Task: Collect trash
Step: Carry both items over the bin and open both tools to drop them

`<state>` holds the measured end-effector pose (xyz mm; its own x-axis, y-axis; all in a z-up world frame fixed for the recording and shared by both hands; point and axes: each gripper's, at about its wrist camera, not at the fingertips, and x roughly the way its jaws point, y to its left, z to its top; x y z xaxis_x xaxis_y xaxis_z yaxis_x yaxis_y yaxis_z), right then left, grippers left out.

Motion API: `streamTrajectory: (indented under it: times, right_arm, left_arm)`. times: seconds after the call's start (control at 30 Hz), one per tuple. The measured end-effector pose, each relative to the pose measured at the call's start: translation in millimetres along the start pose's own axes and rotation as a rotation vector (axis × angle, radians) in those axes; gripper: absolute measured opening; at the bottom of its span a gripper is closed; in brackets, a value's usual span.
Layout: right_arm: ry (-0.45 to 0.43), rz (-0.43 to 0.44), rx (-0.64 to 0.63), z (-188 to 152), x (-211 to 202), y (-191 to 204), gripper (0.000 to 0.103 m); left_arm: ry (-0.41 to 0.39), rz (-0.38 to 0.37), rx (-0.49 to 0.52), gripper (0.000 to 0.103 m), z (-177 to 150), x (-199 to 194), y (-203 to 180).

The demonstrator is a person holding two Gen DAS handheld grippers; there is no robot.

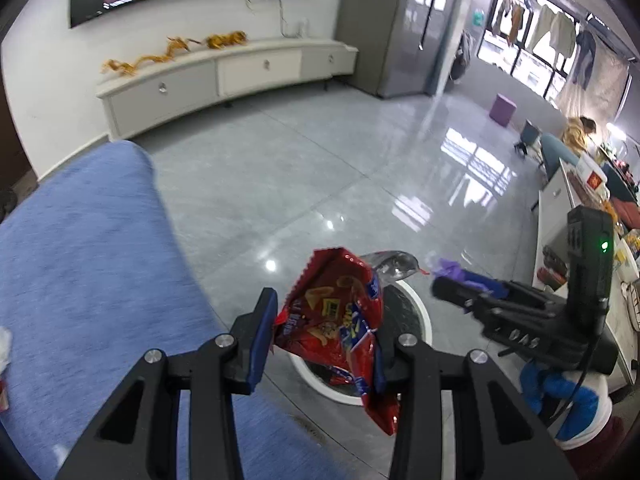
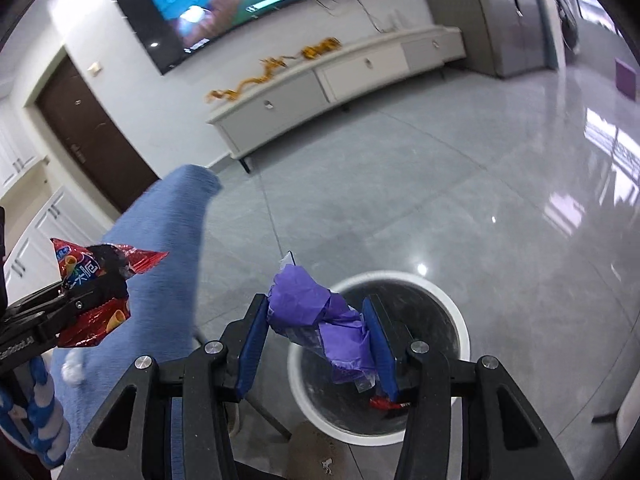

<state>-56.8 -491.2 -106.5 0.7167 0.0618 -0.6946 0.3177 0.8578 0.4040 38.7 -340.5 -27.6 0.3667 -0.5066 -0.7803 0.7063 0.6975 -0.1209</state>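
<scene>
Red snack bag (image 1: 336,332) over white bin (image 1: 424,320)

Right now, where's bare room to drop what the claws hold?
Free: grey floor between the white bin and TV cabinet. The bin is mostly bare inside. Crowded: the blue fabric surface holds white scraps.

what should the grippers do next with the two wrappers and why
Probably open the right gripper first: its purple wrapper hangs over the open white bin. The left gripper, holding the red snack bag, looks nearly over it too.
</scene>
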Motion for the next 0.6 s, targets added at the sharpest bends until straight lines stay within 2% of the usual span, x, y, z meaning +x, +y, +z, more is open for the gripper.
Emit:
streamTrajectory:
  times: [0.17, 0.27, 0.3, 0.6]
  right_arm:
    - [0.037, -0.016, 0.075, -1, 20, -30, 0.051]
    - [0.045, -0.023, 0.109, -2, 23, -44, 0.052]
    - [0.045, -0.026, 0.117, -4, 22, -47, 0.056]
    - [0.019, -0.044, 0.152, -4, 9, -50, 0.062]
  left_arm:
    - [0.066, -0.046, 0.001, 0.041, 8, 41, -18]
    - [0.083, -0.075, -0.01, 0.054, 12, 56, -23]
    - [0.089, -0.088, -0.019, 0.058, 13, 60, -23]
    - [0.113, -0.147, -0.044, 0.06, 16, 73, -24]
